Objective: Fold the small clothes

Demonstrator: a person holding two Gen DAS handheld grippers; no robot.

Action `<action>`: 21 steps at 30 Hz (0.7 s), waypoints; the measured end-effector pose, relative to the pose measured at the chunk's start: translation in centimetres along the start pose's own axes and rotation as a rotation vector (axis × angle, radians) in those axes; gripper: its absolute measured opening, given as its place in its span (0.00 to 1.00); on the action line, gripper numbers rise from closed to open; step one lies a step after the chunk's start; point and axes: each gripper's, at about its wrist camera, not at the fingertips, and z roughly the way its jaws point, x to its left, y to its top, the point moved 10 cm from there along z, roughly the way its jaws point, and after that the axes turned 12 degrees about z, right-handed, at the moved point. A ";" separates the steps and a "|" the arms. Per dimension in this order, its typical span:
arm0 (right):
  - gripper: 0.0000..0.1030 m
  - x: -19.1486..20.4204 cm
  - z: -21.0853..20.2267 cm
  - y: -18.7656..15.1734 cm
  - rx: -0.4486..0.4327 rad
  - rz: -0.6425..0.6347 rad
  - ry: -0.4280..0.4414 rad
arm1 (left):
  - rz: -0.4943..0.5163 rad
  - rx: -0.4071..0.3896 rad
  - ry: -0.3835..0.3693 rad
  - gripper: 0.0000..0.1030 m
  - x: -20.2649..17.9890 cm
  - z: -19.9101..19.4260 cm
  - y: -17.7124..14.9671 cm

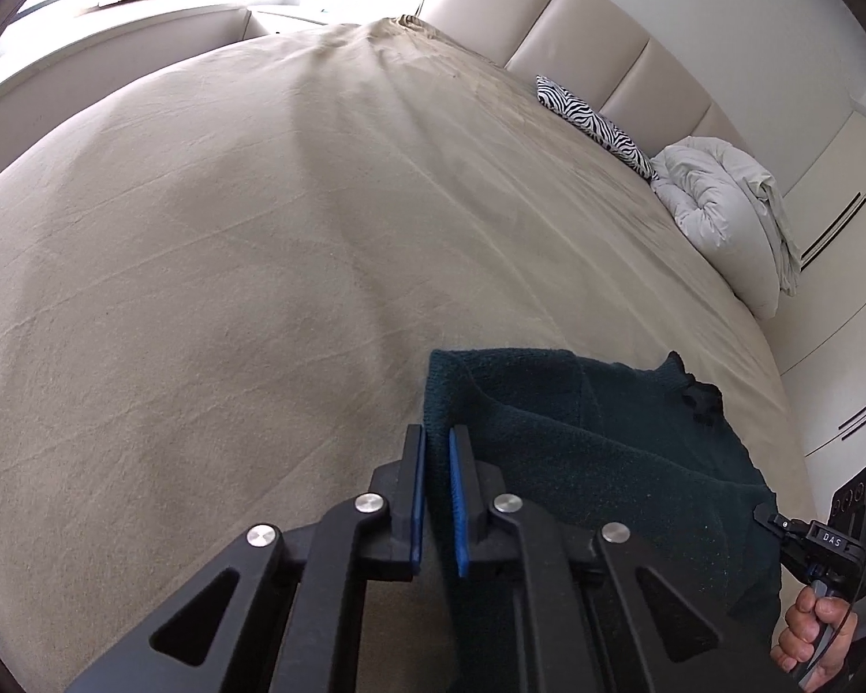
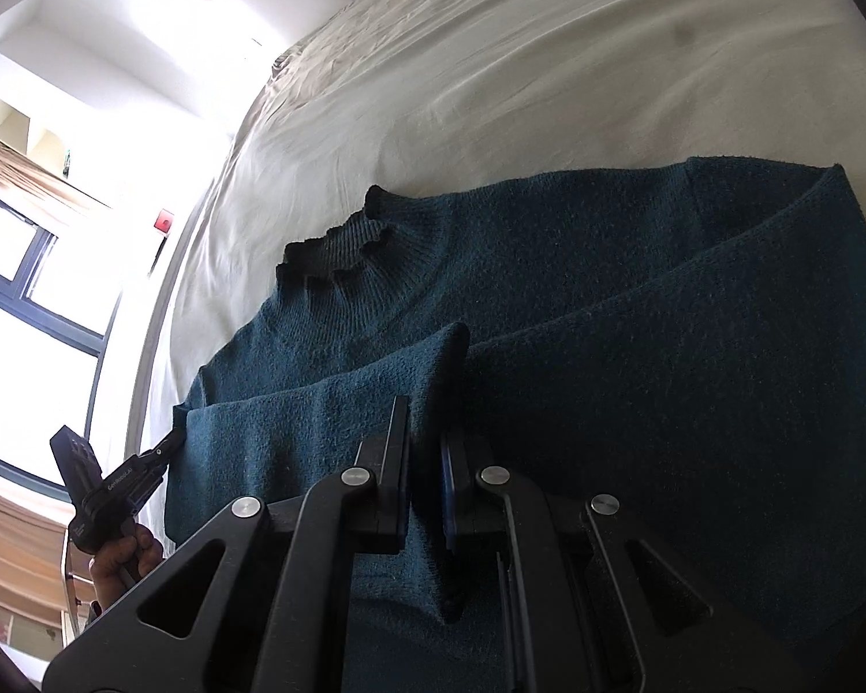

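A dark teal knit sweater [image 2: 635, 346] lies on the bed, its ribbed collar [image 2: 346, 248] toward the window, one part folded over the body. My right gripper [image 2: 427, 433] is shut on a fold of the sweater and lifts it slightly. My left gripper [image 1: 437, 450] is shut on the sweater's edge [image 1: 577, 433] at its left side. The left gripper also shows in the right wrist view [image 2: 170, 442], pinching the sweater's far corner. The right gripper shows in the left wrist view [image 1: 765, 517] at the sweater's other end.
The sweater rests on a wide beige bed sheet [image 1: 231, 289]. A zebra-print pillow [image 1: 594, 121] and a bundled white duvet [image 1: 721, 208] lie by the padded headboard [image 1: 577, 29]. White cabinets [image 1: 837, 242] stand at the right. A window [image 2: 23, 265] is beyond the bed.
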 end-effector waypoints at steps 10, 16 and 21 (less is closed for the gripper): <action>0.07 -1.2 1.8 -0.4 -0.007 0.027 -0.019 | 0.051 -0.001 0.029 0.10 0.3 0.5 0.5; 0.08 0.4 -0.2 -0.6 -0.056 0.013 -0.004 | 0.087 -0.083 0.092 0.21 -0.5 -3.4 0.4; 0.09 -0.3 0.0 -1.9 -0.025 0.031 -0.035 | 0.267 -0.079 0.136 0.23 -3.9 -4.5 -1.2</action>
